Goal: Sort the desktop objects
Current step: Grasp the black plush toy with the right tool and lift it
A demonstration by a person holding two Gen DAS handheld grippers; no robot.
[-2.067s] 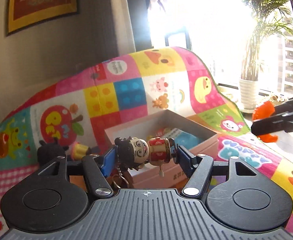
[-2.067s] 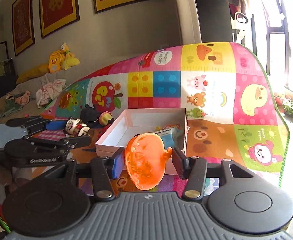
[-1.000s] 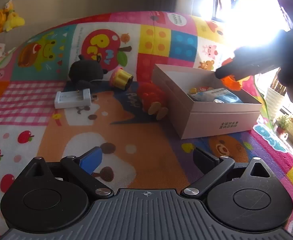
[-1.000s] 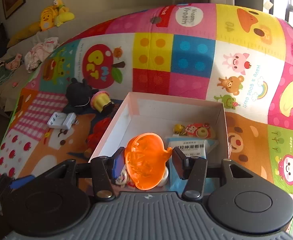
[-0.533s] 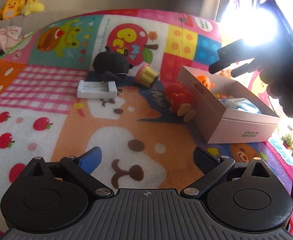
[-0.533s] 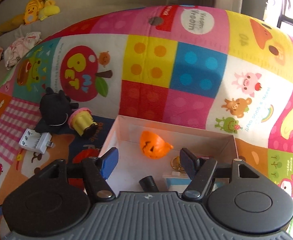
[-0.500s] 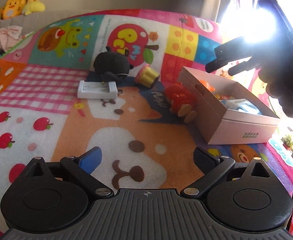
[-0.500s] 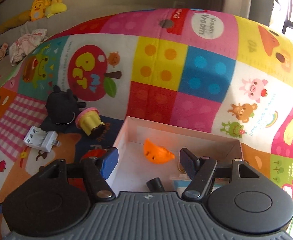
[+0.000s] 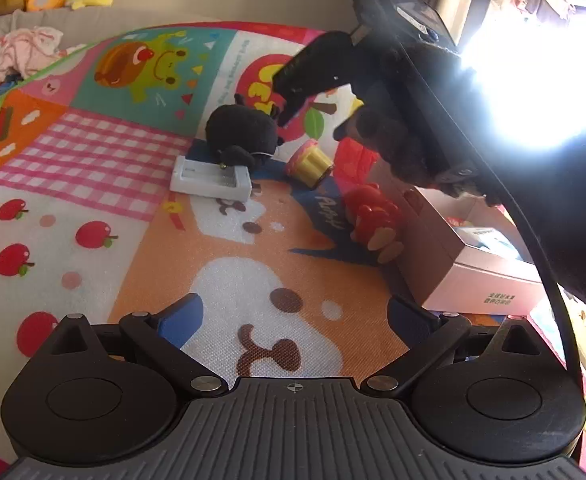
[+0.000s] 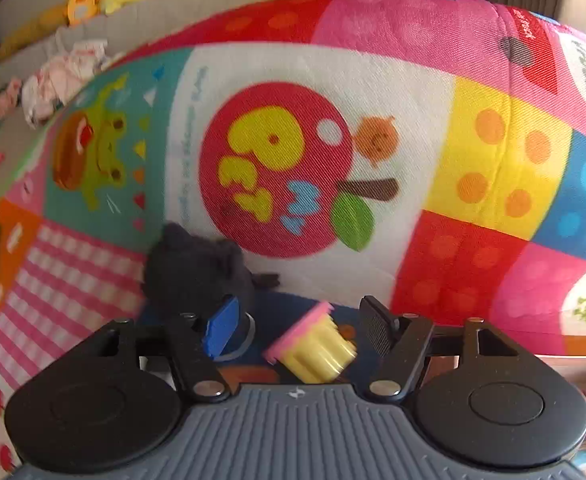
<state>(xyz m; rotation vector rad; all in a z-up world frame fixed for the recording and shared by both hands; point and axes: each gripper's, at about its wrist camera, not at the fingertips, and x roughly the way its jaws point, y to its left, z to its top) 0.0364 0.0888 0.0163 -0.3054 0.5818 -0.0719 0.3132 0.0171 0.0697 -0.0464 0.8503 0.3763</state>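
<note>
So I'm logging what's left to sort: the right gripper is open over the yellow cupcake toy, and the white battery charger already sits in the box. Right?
Not quite. The charger is not in the box; the left wrist view shows it lying on the mat, beside the black plush. The rest holds: the right gripper is open over the cupcake toy.
</note>
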